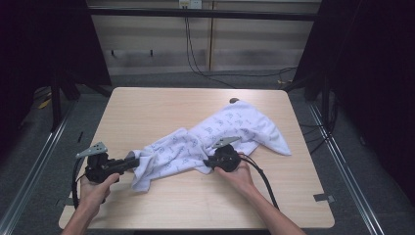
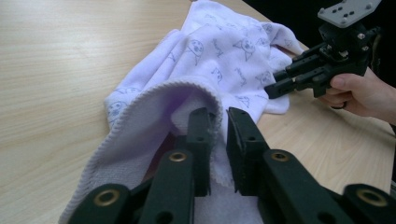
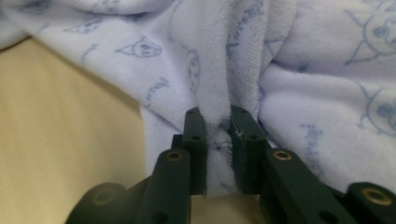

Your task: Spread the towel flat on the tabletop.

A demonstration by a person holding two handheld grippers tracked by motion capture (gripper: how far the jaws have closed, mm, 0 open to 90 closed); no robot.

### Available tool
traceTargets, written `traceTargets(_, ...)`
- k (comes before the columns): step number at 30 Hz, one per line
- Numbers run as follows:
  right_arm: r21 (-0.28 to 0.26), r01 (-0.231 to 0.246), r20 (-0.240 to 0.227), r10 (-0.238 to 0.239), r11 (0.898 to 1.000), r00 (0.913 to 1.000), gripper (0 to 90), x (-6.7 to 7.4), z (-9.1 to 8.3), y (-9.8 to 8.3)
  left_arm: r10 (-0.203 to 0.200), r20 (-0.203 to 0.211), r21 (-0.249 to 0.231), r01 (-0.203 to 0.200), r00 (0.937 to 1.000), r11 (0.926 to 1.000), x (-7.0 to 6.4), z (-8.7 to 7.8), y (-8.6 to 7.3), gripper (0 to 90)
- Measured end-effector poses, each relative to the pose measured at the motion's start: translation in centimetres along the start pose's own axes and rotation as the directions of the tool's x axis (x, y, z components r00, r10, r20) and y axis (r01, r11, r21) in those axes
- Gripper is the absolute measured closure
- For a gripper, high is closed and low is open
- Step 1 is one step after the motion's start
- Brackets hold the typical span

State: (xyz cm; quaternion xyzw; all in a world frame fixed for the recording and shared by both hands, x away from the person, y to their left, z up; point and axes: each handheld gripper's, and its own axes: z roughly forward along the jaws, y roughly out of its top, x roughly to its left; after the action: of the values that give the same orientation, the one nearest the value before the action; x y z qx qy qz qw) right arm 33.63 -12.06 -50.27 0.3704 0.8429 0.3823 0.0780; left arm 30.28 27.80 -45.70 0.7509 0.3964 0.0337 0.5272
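Both grippers are clamping the towel lying crumpled across the table's middle, the left gripper pinching its near-left hem, the right gripper a near-edge fold, probably for spreading it flat.

White towel w/ faint blue cartoon print lay crumpled diagonally across tabletop, far-right corner spread flat, near-left end bunched and rumpled. Terry texture, ribbed hem edge curled up and over at near end. Folds gathered along near edge mid-length.
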Motion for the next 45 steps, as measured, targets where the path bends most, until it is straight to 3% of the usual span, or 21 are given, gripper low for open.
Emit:
traceTargets(3, 0.012, -0.019, -0.048, 0.019, 1.000, 0.9987, 80.2, -0.7, -1.5, -1.2, -0.004, -0.007, -0.030, 0.004, 1.0000, 0.9996, -0.1, -0.7, 0.2, 72.5)
traceTargets(8, 0.075, 0.007, -0.045, -0.004, 0.997, 0.9990, 80.2, -0.5, -5.1, -3.3, -0.023, -0.018, -0.066, 0.022, 0.9996, 0.9976, 0.3, -1.4, 0.5, 66.0)
traceTargets(13, 0.135, -0.003, -0.005, 0.004, 0.991, 1.0000, 80.2, -1.2, -9.7, -7.3, -0.007, -0.033, -0.030, 0.006, 0.9994, 0.9995, 0.0, -0.2, 0.6, 62.3)
traceTargets(14, 0.135, -0.003, -0.005, 0.004, 0.991, 1.0000, 80.2, -1.2, -9.7, -7.3, -0.001, -0.038, -0.017, 0.000, 0.9993, 0.9999, -0.2, 0.2, 0.7, 62.3)
traceTargets(15, 0.129, -0.041, 0.012, 0.040, 0.991, 0.9991, 80.0, -2.2, -11.0, -8.5, 0.008, -0.040, -0.005, -0.008, 0.9992, 1.0000, -0.4, 0.7, 0.8, 61.8)
traceTargets(17, 0.113, -0.065, 0.022, 0.063, 0.991, 0.9978, 79.6, -2.7, -11.5, -9.0, 0.021, -0.017, 0.024, -0.020, 0.9996, 0.9995, -0.8, 1.9, 1.0, 61.6)
traceTargets(18, 0.102, -0.089, 0.074, 0.082, 0.991, 0.9939, 73.9, -3.3, -12.3, -9.5, 0.038, -0.014, 0.045, -0.037, 0.9992, 0.9983, -1.1, 2.6, 1.1, 60.6)
traceTargets(19, 0.102, -0.089, 0.074, 0.082, 0.991, 0.9939, 73.9, -3.3, -12.3, -9.5, 0.056, -0.013, 0.072, -0.055, 0.9983, 0.9959, -1.5, 3.4, 1.0, 60.6)
traceTargets(22, 0.028, -0.108, 0.098, 0.104, 0.994, 0.9897, 59.8, -3.1, -13.3, -9.3, 0.128, -0.011, 0.179, -0.124, 0.9917, 0.9760, -2.0, 5.9, 0.7, 56.8)
traceTargets(24, -0.053, -0.077, 0.093, 0.082, 0.996, 0.9923, 53.6, -1.7, -14.0, -8.1, 0.133, -0.025, 0.226, -0.124, 0.9908, 0.9662, -1.5, 7.5, 0.3, 55.3)
traceTargets(25, -0.053, -0.077, 0.093, 0.082, 0.996, 0.9923, 53.6, -1.7, -14.0, -8.1, 0.133, -0.025, 0.226, -0.124, 0.9908, 0.9662, -1.5, 7.5, 0.3, 54.4)
traceTargets(28, -0.092, -0.036, 0.032, 0.039, 0.995, 0.9987, 56.4, 0.0, -13.6, -7.1, 0.146, -0.054, 0.262, -0.127, 0.9879, 0.9568, -0.8, 8.8, 0.1, 54.4)
traceTargets(30, -0.059, -0.005, -0.036, 0.003, 0.998, 0.9993, 57.3, 1.3, -12.3, -6.9, 0.154, -0.071, 0.288, -0.128, 0.9855, 0.9491, -0.7, 9.5, -0.2, 63.5)
traceTargets(31, -0.059, -0.005, -0.036, 0.003, 0.998, 0.9993, 57.3, 1.3, -12.3, -6.9, 0.182, -0.063, 0.296, -0.156, 0.9813, 0.9425, -0.7, 9.6, -0.3, 63.5)
traceTargets(32, -0.038, -0.002, -0.044, 0.000, 0.999, 0.9991, 57.0, 1.6, -11.8, -6.9, 0.212, -0.071, 0.302, -0.181, 0.9748, 0.9361, -0.9, 9.6, -0.4, 70.0)
traceTargets(33, -0.026, 0.011, -0.056, -0.013, 1.000, 0.9983, 56.3, 1.9, -11.3, -6.9, 0.247, -0.082, 0.323, -0.208, 0.9656, 0.9231, -1.2, 9.6, -0.3, 77.5)
traceTargets(34, -0.012, 0.020, -0.058, -0.021, 1.000, 0.9981, 55.4, 2.0, -10.9, -7.0, 0.262, -0.075, 0.335, -0.224, 0.9620, 0.9154, -1.3, 9.5, -0.4, 85.8)
traceTargets(37, 0.003, 0.026, -0.069, -0.026, 1.000, 0.9973, 54.6, 2.1, -10.6, -7.1, 0.312, -0.101, 0.365, -0.256, 0.9448, 0.8950, -1.6, 8.7, -0.6, 88.3)
traceTargets(39, -0.003, 0.025, -0.082, -0.025, 1.000, 0.9964, 54.5, 2.1, -10.9, -7.5, 0.291, -0.125, 0.370, -0.227, 0.9486, 0.9009, -1.3, 7.6, -0.9, 88.4)
traceTargets(41, 0.005, 0.025, -0.073, -0.024, 1.000, 0.9970, 54.2, 2.1, -11.1, -8.0, 0.241, -0.137, 0.350, -0.181, 0.9609, 0.9191, -0.7, 6.2, -1.5, 88.4)
traceTargets(45, 0.039, 0.024, -0.052, -0.022, 0.999, 0.9984, 54.6, 1.9, -10.8, -8.7, 0.191, -0.158, 0.324, -0.132, 0.9688, 0.9369, 0.2, 3.6, -2.7, 88.4)
